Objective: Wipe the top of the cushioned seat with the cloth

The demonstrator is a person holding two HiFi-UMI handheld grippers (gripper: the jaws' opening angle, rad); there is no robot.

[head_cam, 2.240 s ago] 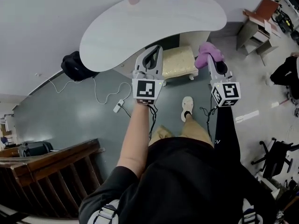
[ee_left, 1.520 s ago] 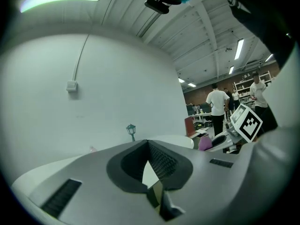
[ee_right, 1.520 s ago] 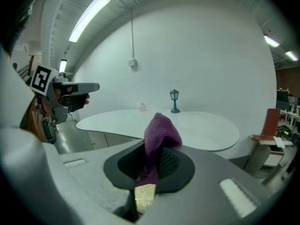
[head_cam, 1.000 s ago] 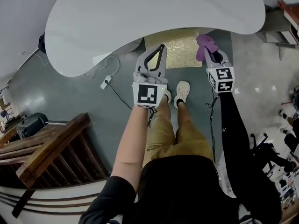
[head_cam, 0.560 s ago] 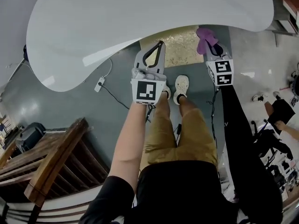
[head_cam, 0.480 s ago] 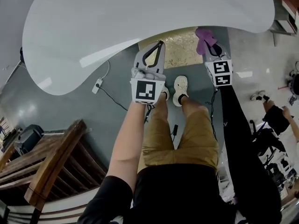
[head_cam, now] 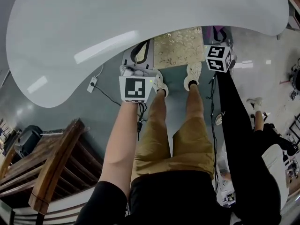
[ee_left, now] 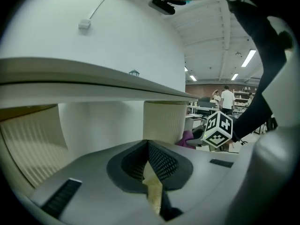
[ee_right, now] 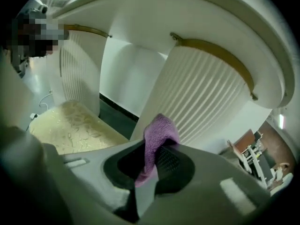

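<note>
Holding the purple cloth (ee_right: 161,130), your right gripper (ee_right: 151,150) had its jaws pinched shut on a fold of it, just right of the cushioned seat (head_cam: 178,48) and under the edge of the white table (head_cam: 140,18). Your left gripper (ee_left: 148,146) hung at the seat's left edge, jaws closed together with nothing between them. The seat's pale gold top lay just beyond your shoes (head_cam: 192,74), its far part tucked beneath the tabletop.

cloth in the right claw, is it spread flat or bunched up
Bunched up. The purple cloth sticks up in a crumpled wad, pinched in the right claw, not spread on the seat.
</note>
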